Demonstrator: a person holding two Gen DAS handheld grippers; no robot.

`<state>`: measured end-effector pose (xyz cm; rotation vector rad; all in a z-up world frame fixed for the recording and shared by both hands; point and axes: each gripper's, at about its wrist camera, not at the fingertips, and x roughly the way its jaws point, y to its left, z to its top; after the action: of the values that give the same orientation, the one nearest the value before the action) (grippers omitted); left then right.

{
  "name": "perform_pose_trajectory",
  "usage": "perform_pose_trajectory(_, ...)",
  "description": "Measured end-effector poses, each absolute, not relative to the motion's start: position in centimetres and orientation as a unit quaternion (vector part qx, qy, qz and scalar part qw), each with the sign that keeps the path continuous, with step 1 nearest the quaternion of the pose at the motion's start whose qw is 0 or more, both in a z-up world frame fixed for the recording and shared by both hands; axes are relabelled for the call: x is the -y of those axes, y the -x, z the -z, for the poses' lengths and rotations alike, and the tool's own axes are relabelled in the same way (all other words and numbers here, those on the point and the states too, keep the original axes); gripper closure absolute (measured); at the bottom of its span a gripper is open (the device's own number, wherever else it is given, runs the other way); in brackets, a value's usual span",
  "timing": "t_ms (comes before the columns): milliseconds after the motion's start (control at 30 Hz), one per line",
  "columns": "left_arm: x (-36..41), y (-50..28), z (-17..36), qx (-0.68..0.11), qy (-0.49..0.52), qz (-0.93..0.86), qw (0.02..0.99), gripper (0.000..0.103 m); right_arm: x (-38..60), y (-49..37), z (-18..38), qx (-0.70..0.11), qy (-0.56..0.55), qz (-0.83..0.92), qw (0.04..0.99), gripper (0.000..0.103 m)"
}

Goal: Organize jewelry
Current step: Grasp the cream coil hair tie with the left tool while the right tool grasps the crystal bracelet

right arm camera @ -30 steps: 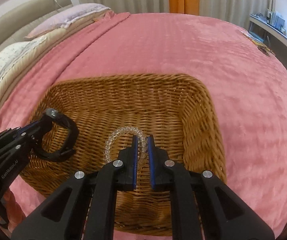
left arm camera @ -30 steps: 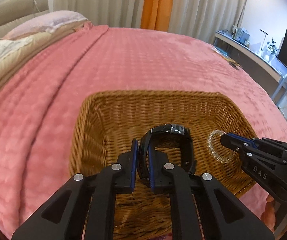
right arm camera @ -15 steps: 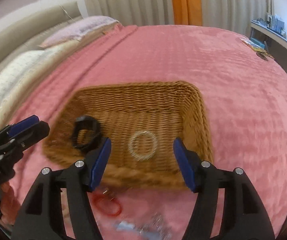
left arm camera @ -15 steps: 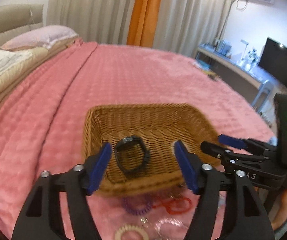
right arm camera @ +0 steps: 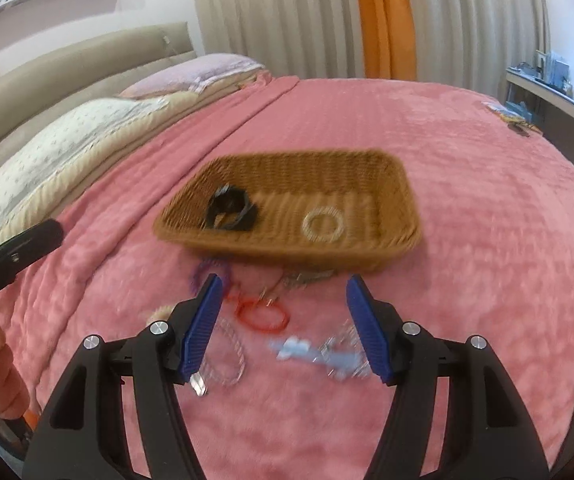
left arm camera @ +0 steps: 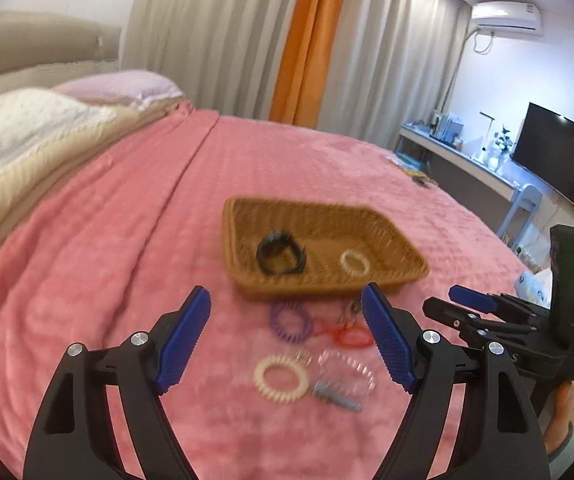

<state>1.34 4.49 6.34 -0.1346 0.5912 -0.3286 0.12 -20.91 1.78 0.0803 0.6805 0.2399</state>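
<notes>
Basket: watch, clear bracelet in; about 5 pieces left along its front edge; left gripper and right gripper both apart, empty.

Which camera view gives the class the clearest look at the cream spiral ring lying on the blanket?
The left wrist view: the cream spiral ring lies whole and unobstructed between the open fingers. In the right wrist view only a blurred sliver shows beside the left finger.
</notes>
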Motion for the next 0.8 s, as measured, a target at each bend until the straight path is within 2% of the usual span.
perform_pose_trajectory(100, -5.3, -1.6, -4.0, -0.312, 0.078, 0.158, 0.934, 0.027, 19.6, 0.2, 0.1, -0.347, -0.027, -0.125, 0.929, 0.043)
perform_pose_trajectory(233, -5.6, -2.8, -1.2, -0.343, 0.085, 0.155, 0.922, 0.029, 18.3, 0.2, 2.0, -0.360, -0.010, -0.127, 0.924, 0.048)
perform_pose_trajectory(300, -5.6, -3.1, -0.2, -0.355, 0.080, 0.153, 0.919, 0.033, 17.7, -0.1, 2.8, -0.366, 0.001, -0.126, 0.922, 0.053)
perform_pose_trajectory(433, -5.6, -4.0, 1.7, -0.382, 0.075, 0.153, 0.908, 0.049, 17.0, -0.6, 4.3, -0.386, 0.013, -0.130, 0.913, 0.068)
perform_pose_trajectory(533, -5.4, -4.6, 2.8, -0.404, 0.076, 0.156, 0.898, 0.055, 16.8, -0.9, 4.7, -0.394, 0.018, -0.127, 0.910, 0.068)
perform_pose_trajectory(800, -3.3, -4.8, 4.4, -0.429, 0.026, 0.146, 0.891, 0.056, 15.6, -2.3, 5.6, -0.417, 0.037, -0.124, 0.900, 0.068)
